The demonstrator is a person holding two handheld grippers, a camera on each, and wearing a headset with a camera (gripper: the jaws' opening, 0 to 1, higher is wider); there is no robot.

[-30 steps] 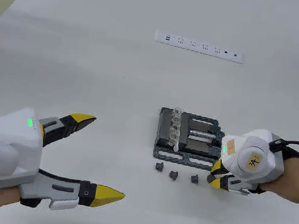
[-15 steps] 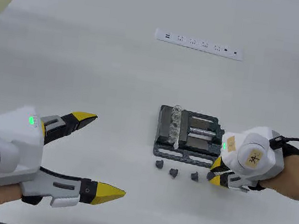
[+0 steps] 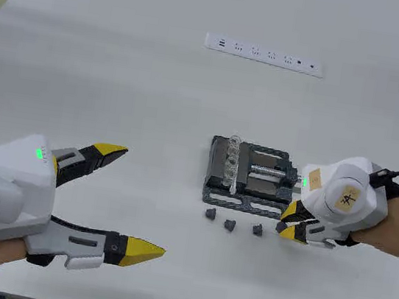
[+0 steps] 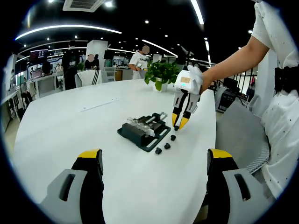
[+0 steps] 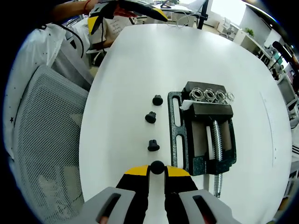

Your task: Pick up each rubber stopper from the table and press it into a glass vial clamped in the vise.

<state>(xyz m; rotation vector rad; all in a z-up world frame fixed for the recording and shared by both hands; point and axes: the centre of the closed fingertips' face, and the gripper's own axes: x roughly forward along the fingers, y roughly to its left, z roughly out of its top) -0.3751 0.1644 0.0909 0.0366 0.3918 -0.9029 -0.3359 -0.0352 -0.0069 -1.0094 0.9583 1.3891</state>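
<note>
rubber stopper [image 5: 157,167], small and black, sits pinched between the closed yellow tips of the right gripper [image 5: 157,171] by the near end of the vise; whether it is clear of the table [image 5: 117,70] cannot be told. the left gripper [image 3: 145,200] hovers well apart at the table's near side, jaws spread wide and holding nothing. just beyond the held one, three more stoppers [image 5: 150,117] lie in a loose row beside the vise [image 5: 211,111]. at the vise's far end four glass vials [image 5: 210,95] stand clamped in a line, mouths apparently open. a power strip [image 3: 264,56] lies farther back. by the look of it, the first pick-up is in hand; next the stopper needs lifting, carrying over a vial mouth and a straight push down.
</note>
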